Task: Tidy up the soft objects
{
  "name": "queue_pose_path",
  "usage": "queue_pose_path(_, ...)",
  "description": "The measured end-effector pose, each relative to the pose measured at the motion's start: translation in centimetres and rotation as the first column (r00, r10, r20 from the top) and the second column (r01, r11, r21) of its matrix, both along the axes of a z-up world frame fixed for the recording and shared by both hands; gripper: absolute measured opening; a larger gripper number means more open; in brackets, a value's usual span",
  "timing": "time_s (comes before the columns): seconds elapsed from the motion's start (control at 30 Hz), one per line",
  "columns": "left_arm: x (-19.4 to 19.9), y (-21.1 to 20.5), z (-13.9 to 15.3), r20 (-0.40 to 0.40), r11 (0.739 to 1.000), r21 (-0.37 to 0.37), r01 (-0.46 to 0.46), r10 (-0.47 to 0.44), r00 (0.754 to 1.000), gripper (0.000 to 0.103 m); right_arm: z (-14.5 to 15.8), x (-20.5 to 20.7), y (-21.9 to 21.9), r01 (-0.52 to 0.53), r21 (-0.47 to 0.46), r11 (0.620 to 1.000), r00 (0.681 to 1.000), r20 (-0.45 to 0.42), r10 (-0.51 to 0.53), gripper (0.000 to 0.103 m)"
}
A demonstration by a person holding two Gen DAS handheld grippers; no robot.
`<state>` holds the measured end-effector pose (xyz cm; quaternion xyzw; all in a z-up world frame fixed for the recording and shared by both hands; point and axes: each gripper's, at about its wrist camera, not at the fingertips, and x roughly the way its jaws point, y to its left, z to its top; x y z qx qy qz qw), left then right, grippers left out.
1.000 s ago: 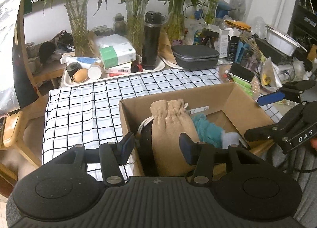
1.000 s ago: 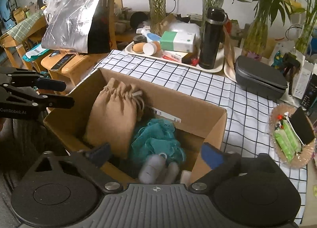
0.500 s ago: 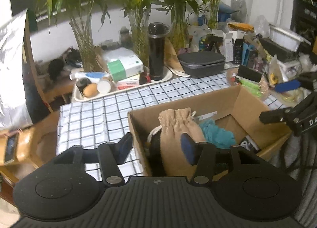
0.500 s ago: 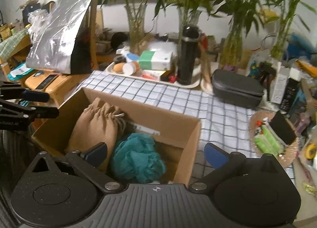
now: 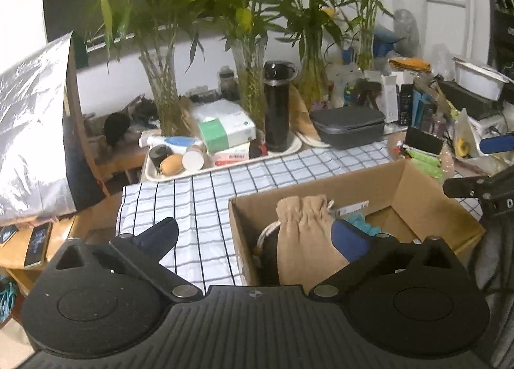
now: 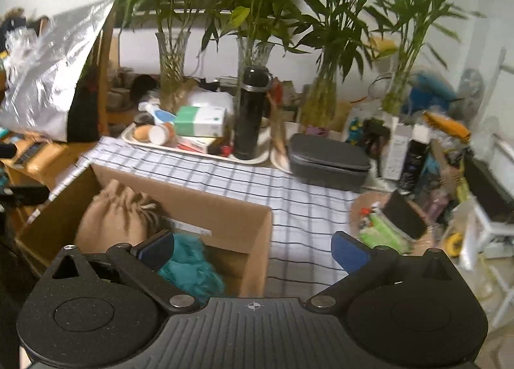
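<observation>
An open cardboard box stands on the checked tablecloth. Inside it a tan drawstring pouch stands upright, with a teal fluffy item beside it. A dark round thing with a white cord leans against the pouch. My left gripper hovers at the box's near left corner. Its jaws are opening wide and the pads touch nothing. My right gripper stands open above the box's right wall, holding nothing.
A white tray at the back carries a black flask, boxes and tubes. Next to it lie a grey case and glass vases of bamboo. A woven basket sits right of the box. A silver bag stands at the left.
My left jaws spread from about pouch width to wide open. Both views tilted upward, so the box sits lower in frame. The right gripper drifted towards the box's right wall.
</observation>
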<state>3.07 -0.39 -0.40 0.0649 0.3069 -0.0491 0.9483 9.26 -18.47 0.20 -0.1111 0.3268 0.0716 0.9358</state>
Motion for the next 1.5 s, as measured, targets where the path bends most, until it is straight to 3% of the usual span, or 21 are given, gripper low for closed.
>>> queue_pose_path(0.17,0.0,0.0,-0.2,-0.086,1.000,-0.029,-0.005,0.002,0.996,0.103,-0.2,-0.7,0.5,-0.005,-0.013,1.000,0.998,-0.060,0.004,0.103)
queue_pose_path(0.3,-0.4,-0.5,-0.4,-0.119,1.000,0.001,-0.012,0.012,0.993,0.103,-0.4,-0.9,0.7,0.012,0.018,1.000,0.993,-0.120,-0.010,0.103)
queue_pose_path(0.47,-0.5,-0.6,-0.6,-0.170,0.999,-0.023,-0.025,0.020,0.985,0.103,-0.5,-1.5,1.1,0.033,0.040,0.999,0.984,-0.178,-0.026,0.103)
queue_pose_path(0.77,0.0,-0.5,-1.9,-0.322,0.996,-0.030,-0.090,0.076,0.944,0.103,-1.2,-1.7,1.8,0.072,0.025,0.997,0.957,-0.283,-0.062,0.103)
queue_pose_path(1.0,-0.2,-0.5,-2.4,-0.363,0.994,-0.017,-0.110,0.096,0.927,0.103,-2.3,-1.7,1.7,0.104,0.004,0.995,0.934,-0.344,-0.096,0.103)
queue_pose_path(1.13,-0.1,-0.7,-2.7,-0.413,0.994,-0.011,-0.112,0.098,0.905,0.103,-3.0,-1.8,1.7,0.105,-0.014,0.994,0.921,-0.375,-0.102,0.103)
queue_pose_path(1.5,-0.1,-0.3,-3.0,-0.442,0.990,-0.025,-0.141,0.116,0.890,0.103,-3.8,-2.0,1.9,0.099,-0.034,0.994,0.909,-0.404,-0.104,0.103)
